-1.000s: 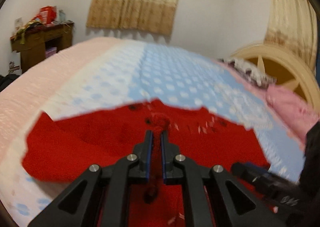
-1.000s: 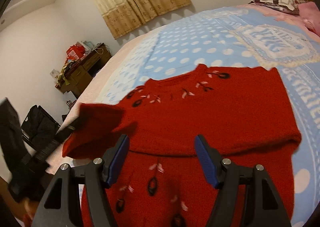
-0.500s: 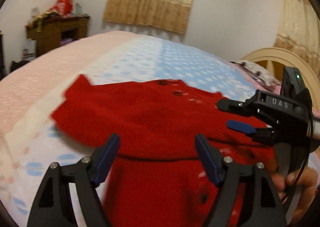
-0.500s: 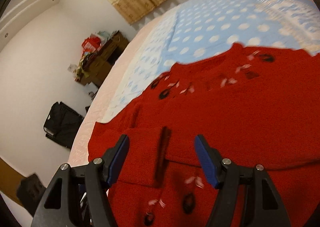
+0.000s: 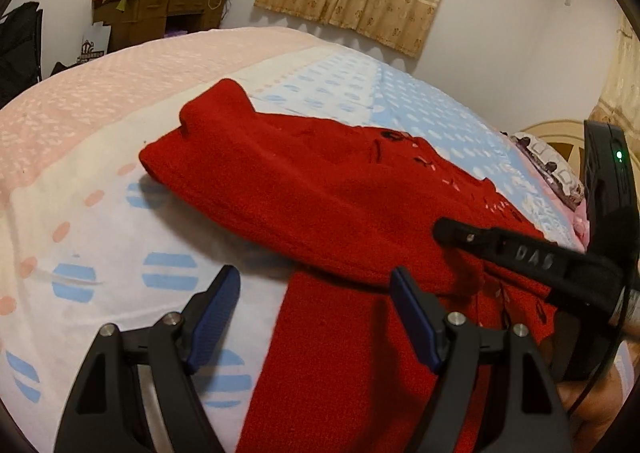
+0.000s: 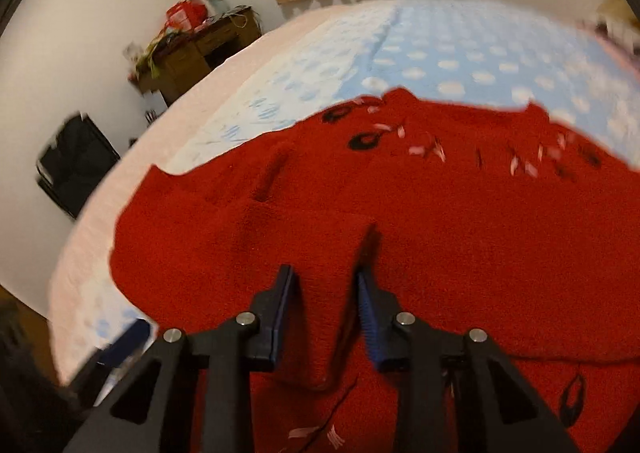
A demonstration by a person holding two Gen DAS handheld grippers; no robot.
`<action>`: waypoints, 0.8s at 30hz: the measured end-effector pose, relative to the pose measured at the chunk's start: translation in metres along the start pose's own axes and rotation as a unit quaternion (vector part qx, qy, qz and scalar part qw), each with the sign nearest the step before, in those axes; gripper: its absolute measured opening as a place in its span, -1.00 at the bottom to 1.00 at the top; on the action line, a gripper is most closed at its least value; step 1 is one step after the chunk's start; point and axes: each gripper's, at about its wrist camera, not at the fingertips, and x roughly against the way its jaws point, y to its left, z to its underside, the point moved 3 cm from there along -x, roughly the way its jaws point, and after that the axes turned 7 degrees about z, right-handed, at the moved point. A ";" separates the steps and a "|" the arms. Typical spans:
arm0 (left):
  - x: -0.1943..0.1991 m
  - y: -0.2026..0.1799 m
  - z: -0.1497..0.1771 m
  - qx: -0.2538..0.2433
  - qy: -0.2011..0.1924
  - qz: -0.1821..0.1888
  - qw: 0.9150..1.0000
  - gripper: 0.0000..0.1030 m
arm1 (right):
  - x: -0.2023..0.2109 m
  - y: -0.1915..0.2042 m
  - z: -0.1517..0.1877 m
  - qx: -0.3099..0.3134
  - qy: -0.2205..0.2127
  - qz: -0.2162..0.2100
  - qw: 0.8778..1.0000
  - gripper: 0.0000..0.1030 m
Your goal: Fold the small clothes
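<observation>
A red knitted sweater with black and pink embroidery lies on the bed, a sleeve folded across its body. My left gripper is open and empty, just off the sweater's left edge. My right gripper has its jaws half closed around a raised fold of the sleeve cuff; the fingers touch the knit. It shows in the left wrist view as a black arm resting on the sweater.
The bed has a blue and white dotted cover with a pink band. A cluttered wooden desk stands by the far wall. A headboard and pillow are at right. A black bag sits beside the bed.
My left gripper let go of the sleeve, opened and drew back to the left. My right gripper moved down onto the folded sleeve and narrowed its jaws around the cuff.
</observation>
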 end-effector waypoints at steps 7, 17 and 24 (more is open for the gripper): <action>0.003 0.010 -0.002 0.018 -0.013 -0.018 1.000 0.54 | 0.049 0.006 -0.028 0.021 -0.068 -0.005 0.997 -0.83; -0.004 0.005 -0.005 0.009 -0.004 -0.038 0.999 0.55 | 0.154 -0.050 -0.068 0.026 -0.163 0.044 0.985 -0.83; -0.010 0.004 -0.007 -0.009 0.005 -0.060 0.998 0.57 | 0.138 -0.111 -0.048 -0.029 -0.129 0.078 0.988 -0.83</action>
